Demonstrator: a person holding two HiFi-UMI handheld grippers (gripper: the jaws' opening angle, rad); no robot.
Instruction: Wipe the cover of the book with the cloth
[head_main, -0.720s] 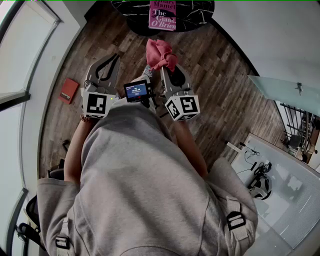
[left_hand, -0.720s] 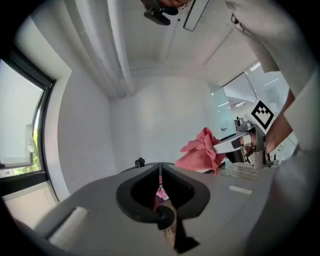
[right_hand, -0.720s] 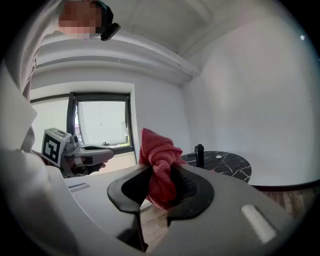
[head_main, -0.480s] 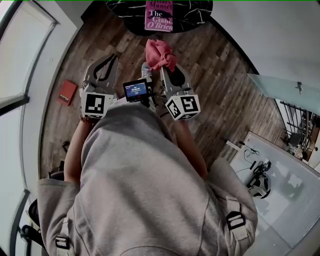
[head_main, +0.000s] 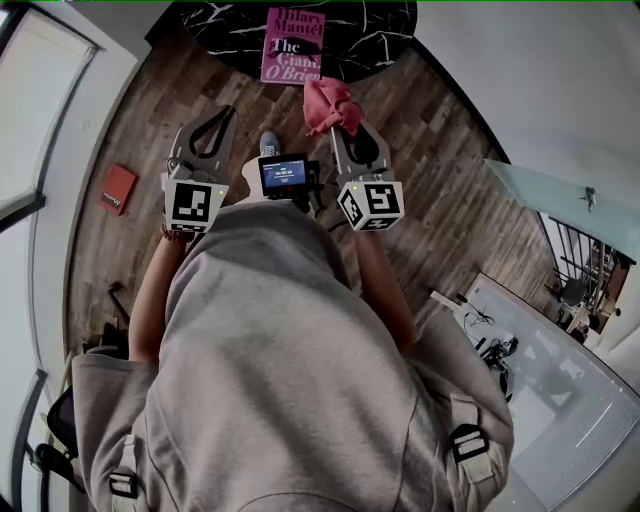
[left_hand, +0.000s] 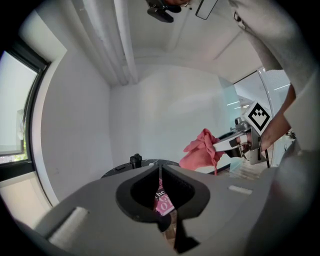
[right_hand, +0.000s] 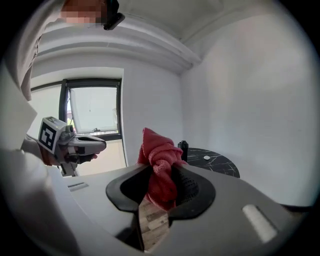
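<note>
Dark table (head_main: 375, 35) cut off beyond book (head_main: 293, 45).

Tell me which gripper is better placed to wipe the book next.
Right: the right gripper holds the crumpled red cloth near the pink paperback book; the left gripper is shut, empty.

The book (head_main: 292, 45) lies on the table (head_main: 370, 30), with the cloth (head_main: 328, 103) in the right tongs (head_main: 338, 128) just before its edge.

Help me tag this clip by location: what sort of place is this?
Probably an indoor living or office space, not a workshop: wood-plank floor, a round black marble-look table holding a book, white walls and a large window.
</note>
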